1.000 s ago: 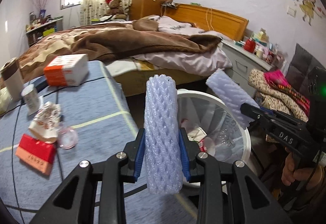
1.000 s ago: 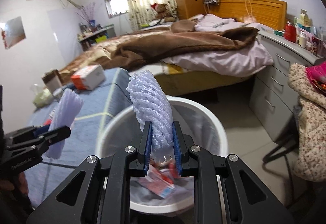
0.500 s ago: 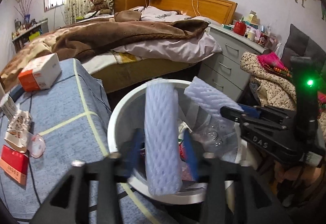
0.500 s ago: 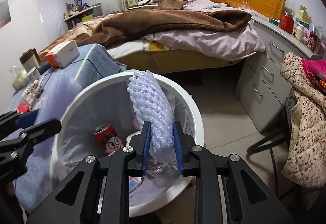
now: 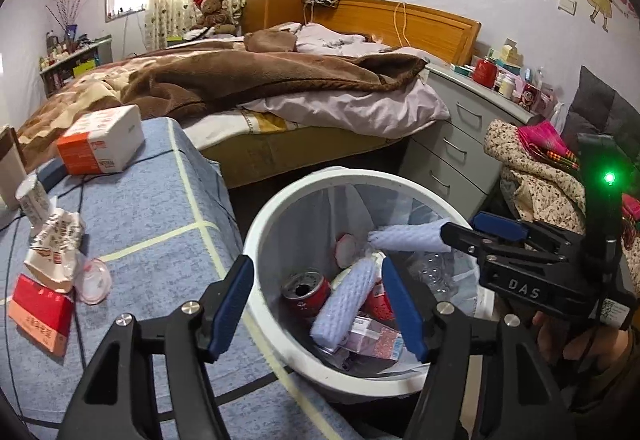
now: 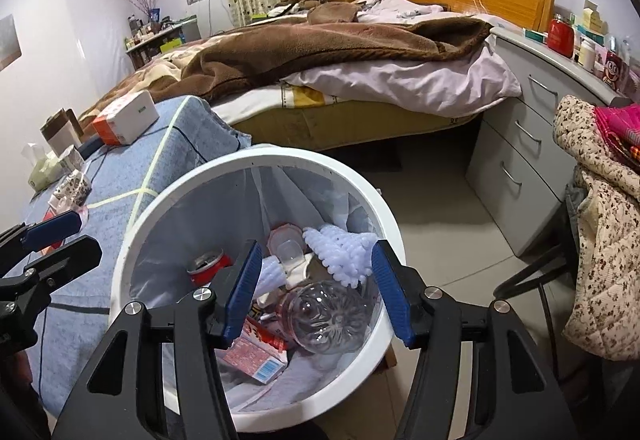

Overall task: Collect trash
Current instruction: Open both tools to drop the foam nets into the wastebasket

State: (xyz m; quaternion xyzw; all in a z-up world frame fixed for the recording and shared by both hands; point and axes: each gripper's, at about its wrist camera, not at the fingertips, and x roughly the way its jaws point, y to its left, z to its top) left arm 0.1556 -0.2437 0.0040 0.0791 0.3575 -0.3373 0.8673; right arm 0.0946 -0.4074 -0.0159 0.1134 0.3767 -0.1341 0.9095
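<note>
A white bin (image 5: 256,240) with a clear liner stands beside the blue-clothed table (image 5: 160,208). My left gripper (image 5: 316,304) hangs over it with its jaws opening and nothing pressed between the pads. Its pale foam net sleeve (image 5: 344,304) lies loose in the bin beside a red can (image 5: 304,292). My right gripper (image 6: 316,260) is over the same bin (image 6: 132,240), its jaws opening too. A second foam net (image 6: 340,252) sits loose between its pads, above a clear bottle (image 6: 328,316). Each gripper shows in the other's view: right gripper (image 5: 468,230), left gripper (image 6: 60,244).
On the table lie a crumpled wrapper (image 5: 56,244), a red box (image 5: 40,316), a plastic lid (image 5: 94,276), a paper cup (image 5: 32,196) and an orange and white box (image 5: 100,146). A bed (image 5: 320,92) lies behind; grey drawers (image 5: 452,144) and a clothes pile (image 5: 536,168) are to the right.
Both grippers went from shut on their foam nets to open. The left net dropped from upright into the bin; the right one came loose. Both hands moved in over the bin.
</note>
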